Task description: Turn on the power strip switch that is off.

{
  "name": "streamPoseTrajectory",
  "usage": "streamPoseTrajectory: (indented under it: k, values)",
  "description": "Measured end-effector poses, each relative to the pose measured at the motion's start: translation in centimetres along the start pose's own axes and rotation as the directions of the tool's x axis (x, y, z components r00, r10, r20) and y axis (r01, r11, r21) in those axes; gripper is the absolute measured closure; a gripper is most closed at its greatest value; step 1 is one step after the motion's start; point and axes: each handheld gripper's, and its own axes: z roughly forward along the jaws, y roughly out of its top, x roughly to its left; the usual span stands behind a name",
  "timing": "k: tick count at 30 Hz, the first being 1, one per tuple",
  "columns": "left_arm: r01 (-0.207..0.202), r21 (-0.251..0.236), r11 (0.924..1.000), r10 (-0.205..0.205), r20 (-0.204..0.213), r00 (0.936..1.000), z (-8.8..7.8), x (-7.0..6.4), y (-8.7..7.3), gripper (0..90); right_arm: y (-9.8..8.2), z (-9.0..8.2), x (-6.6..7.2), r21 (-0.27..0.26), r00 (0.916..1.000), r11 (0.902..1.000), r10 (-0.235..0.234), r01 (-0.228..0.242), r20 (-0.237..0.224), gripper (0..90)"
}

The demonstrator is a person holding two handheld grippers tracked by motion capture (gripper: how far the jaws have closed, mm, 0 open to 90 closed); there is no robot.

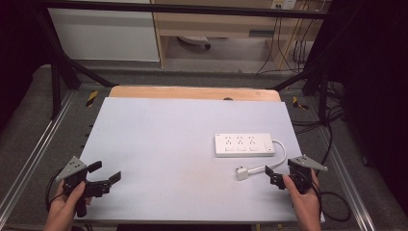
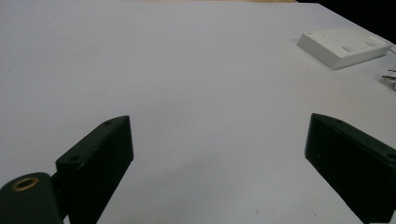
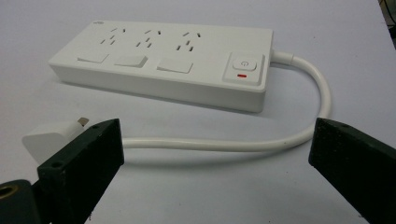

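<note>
So I've got the white plastic power strip (image 1: pixel 244 145) lying flat on the matte pale tabletop (image 1: pixel 168 144), right of centre: a slim rectangular slab with 3 outlet groups and a square switch with a red mark. Its smooth round cable (image 3: pixel 299 140) loops back to a blocky white plug (image 1: pixel 242 173) lying just in front of it. My right gripper (image 1: pixel 273 175) sits near that plug, jaws wide apart with nothing between them. The left gripper (image 1: pixel 105 174) is well apart at the near left corner, jaws spread too, over bare table.
</note>
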Motion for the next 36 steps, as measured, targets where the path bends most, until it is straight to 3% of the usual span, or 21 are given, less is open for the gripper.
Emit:
streamPoseTrajectory:
  k: [8,14,26,36]
  values:
    - [-0.008,0.015,0.9999,0.008,0.014,0.9999,0.2,-0.3,0.0,7.0,0.2,-0.6,-0.1,-0.007,1.0000,1.0000,-0.007,0.007,0.002,3.4]
    - [-0.009,0.034,0.9994,0.009,0.022,0.9997,0.4,-0.3,-0.1,7.0,0.7,-0.9,0.2,0.016,0.9994,0.9999,-0.004,0.003,0.033,3.7]
    - [-0.014,0.050,0.9986,0.013,0.028,0.9995,0.5,-0.3,-0.1,7.2,1.1,-0.9,0.9,0.010,0.9997,0.9998,-0.018,0.018,0.016,3.8]
    - [-0.013,0.055,0.9984,0.012,0.027,0.9996,0.6,-0.4,-0.1,7.0,1.4,-1.2,1.3,-0.028,0.9998,0.9994,-0.021,0.021,0.002,3.7]
